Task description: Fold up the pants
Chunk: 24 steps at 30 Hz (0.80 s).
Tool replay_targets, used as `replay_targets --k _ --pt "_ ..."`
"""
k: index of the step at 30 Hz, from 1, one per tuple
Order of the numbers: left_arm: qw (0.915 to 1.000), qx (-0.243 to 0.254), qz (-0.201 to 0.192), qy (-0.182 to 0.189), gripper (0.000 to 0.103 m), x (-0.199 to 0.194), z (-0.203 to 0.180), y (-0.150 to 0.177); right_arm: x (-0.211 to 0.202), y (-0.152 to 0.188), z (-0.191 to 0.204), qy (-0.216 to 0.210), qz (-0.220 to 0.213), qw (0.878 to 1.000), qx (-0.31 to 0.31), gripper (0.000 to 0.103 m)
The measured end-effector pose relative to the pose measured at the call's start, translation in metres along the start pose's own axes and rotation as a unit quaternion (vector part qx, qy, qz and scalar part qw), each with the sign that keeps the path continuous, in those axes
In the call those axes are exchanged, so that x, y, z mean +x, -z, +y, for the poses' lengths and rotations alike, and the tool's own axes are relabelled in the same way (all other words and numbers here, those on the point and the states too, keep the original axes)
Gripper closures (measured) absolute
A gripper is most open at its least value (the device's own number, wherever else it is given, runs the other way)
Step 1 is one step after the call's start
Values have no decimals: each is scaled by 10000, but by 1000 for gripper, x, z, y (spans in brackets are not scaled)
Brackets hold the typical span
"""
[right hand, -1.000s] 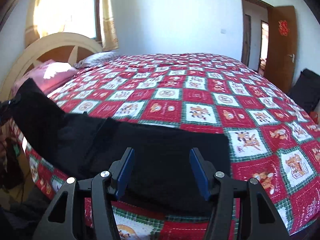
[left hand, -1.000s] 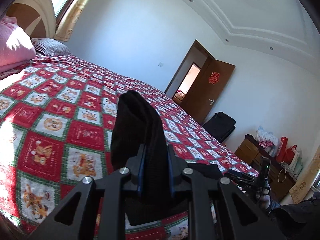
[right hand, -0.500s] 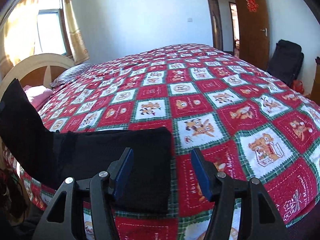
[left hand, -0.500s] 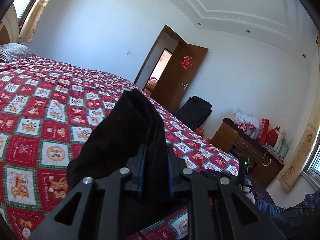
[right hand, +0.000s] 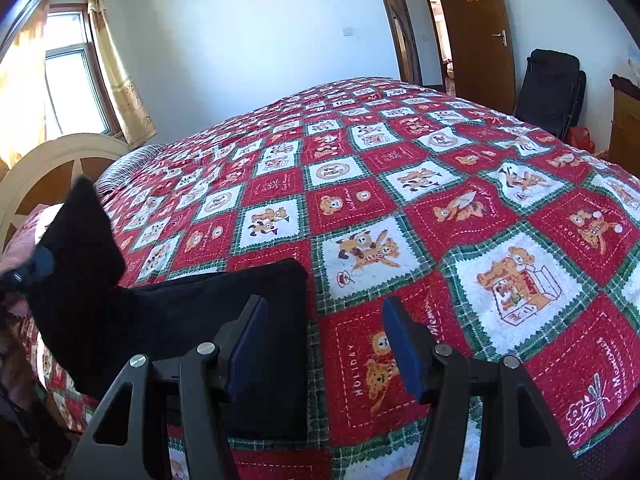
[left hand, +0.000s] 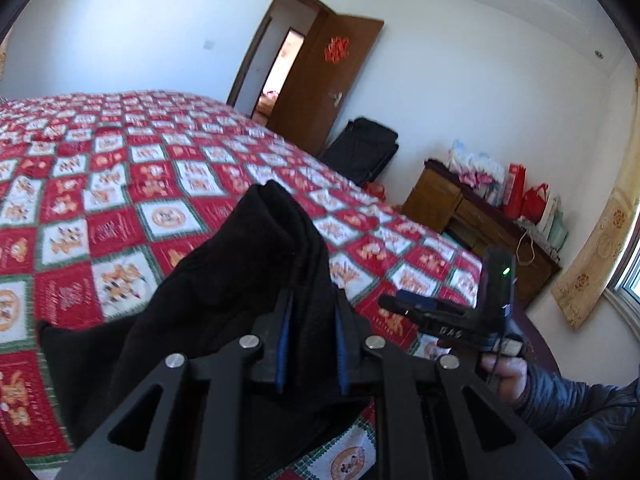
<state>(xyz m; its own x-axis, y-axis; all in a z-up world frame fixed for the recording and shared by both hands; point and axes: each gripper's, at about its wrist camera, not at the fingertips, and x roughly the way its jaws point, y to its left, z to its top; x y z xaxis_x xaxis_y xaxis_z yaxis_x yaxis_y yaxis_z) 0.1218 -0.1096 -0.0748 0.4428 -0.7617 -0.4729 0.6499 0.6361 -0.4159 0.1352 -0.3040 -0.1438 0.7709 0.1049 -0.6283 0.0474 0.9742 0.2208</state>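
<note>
Now, operator, your scene line by line, with every place given relative to the bedspread:

Left gripper: your left gripper has its blue-padded jaws pinched together on a bunched fold of the black pants, and it lifts that end up off the bedspread.

Right gripper: your right gripper has its jaws spread wide apart with nothing between them; it hovers low over the near edge of the bedspread, its left finger over the flat part of the pants and its right finger over bare quilt.

Pants: one part lies flat on the near edge of the bedspread as a dark rectangle; the other end rises in a peak off the bedspread's left side, where the left gripper's tip clamps it.

Your right hand: your hand holds the right gripper's handle just off the bedspread's near edge; a green light glows on it.

Bedspread: a red, white and green patchwork quilt with bear pictures.

Headboard: a cream and brown headboard stands at the bedspread's far left end.

Door: a brown door stands open beyond the bedspread's far side.

Suitcase: a black suitcase stands beside the door, past the bedspread's far corner.

Dresser: a wooden dresser with bags on it stands off the bedspread's right side.
</note>
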Motion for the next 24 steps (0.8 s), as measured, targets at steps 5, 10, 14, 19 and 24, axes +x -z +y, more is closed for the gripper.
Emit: replay_targets --k 5,10,14,19,24 --pt "9989 40 437 -133 84 35 -3 15 5 1 -2 -59 89 9999 105 41" --pt "9979 12 629 -170 83 60 -4 26 10 3 -6 -161 170 9994 236 41" --pt "9988 19 479 -61 75 54 -12 32 11 2 -9 -581 183 9974 394 41" --pt "9989 378 269 -8 51 29 -23 37 11 -1 -7 -1214 275 9898 694 37" --pt "9965 689 -55 -463 38 2 -21 39 23 -1 6 -1515 598 9842 701 36"
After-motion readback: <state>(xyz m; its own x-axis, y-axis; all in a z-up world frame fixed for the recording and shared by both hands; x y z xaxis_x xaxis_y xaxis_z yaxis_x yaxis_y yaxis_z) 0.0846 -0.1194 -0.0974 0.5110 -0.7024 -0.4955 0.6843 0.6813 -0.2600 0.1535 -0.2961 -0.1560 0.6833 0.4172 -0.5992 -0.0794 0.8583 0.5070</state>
